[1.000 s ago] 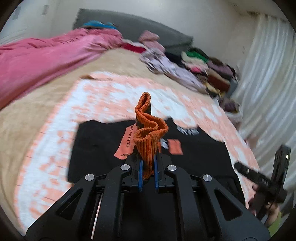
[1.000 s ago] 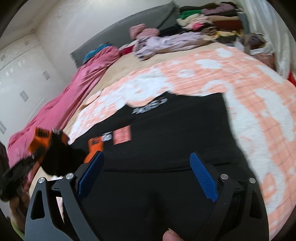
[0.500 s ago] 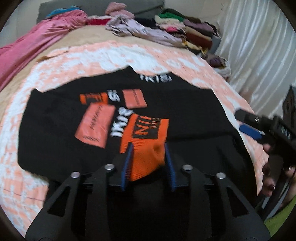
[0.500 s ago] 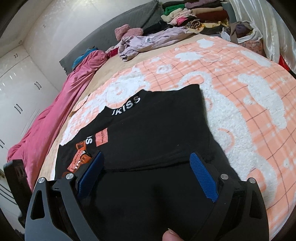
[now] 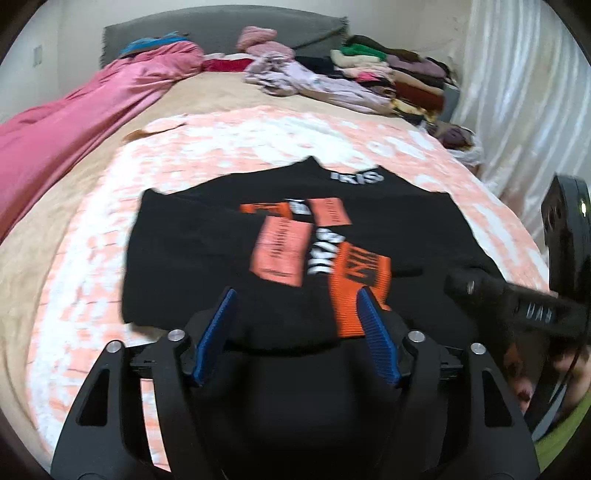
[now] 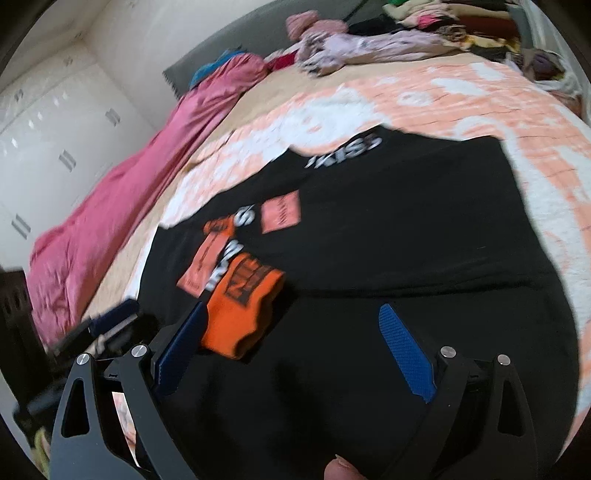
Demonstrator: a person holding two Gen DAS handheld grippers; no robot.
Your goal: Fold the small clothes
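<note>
— So, from the left wrist view, what does the left gripper look like?

— Its blue pads stand apart; the jaws have just been opening. Nothing is pinched. The orange ribbed cuff lies on the black sweater, its near end just beside the right-hand pad, and I cannot tell whether it touches that pad.

— And the sweater itself?

— Spread flat on the peach and white blanket, with orange patches and white lettering on its front. Near the collar there is a white word, blurred. Further back lie a pink duvet on the left and a pile of clothes against the grey headboard. A white curtain hangs on the right.

— Is the other tool visible there?

— Yes, the right gripper juts in at the right edge, dark and blurred, with a hand under it.

— Now the right wrist view?

— The right gripper has its pads wide apart over the black sweater, clamping nothing. The orange ribbed cuff rests folded on the fabric, just beside the left-hand pad. A fingertip shows at the bottom edge. The left gripper appears at the lower left, blurred. White wardrobe doors fill the far left.
</note>
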